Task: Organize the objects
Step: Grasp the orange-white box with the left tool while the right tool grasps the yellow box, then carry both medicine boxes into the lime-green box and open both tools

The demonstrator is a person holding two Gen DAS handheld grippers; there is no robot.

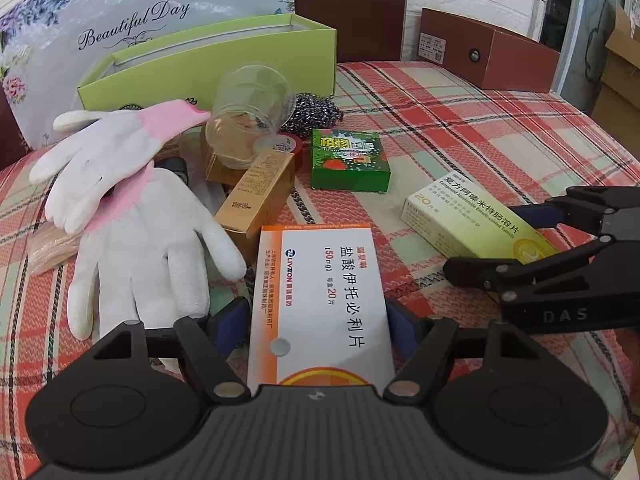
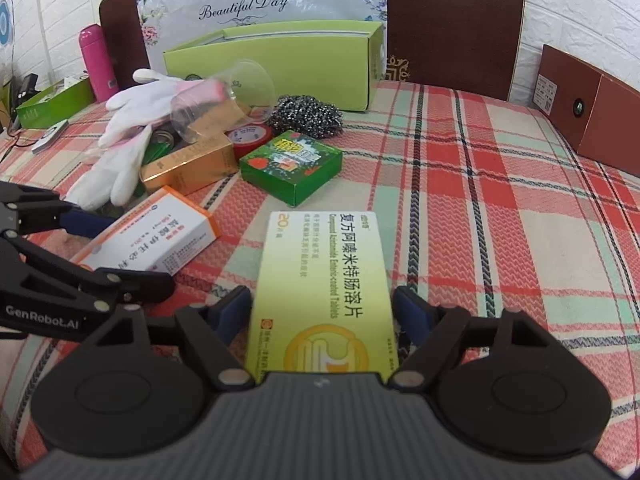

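My left gripper (image 1: pixel 318 314) is shut on a white-and-orange medicine box (image 1: pixel 320 300), its blue pads against the box's two long sides. The same box shows in the right wrist view (image 2: pixel 148 240). My right gripper (image 2: pixel 322 312) is shut on a pale yellow-green medicine box (image 2: pixel 324 292), which also shows in the left wrist view (image 1: pixel 472 220). Both boxes sit low over the plaid tablecloth (image 2: pixel 480 200). An open light-green box (image 1: pixel 212 60) stands at the back.
A cluttered pile lies at the left: white-and-pink gloves (image 1: pixel 132 208), a tipped clear plastic cup (image 1: pixel 248 112), a gold carton (image 1: pixel 256 200), red tape (image 2: pixel 250 138), a steel scourer (image 2: pixel 306 118) and a green box (image 1: pixel 350 162). A brown box (image 1: pixel 488 54) stands at the far right. A pink bottle (image 2: pixel 96 62) stands far left.
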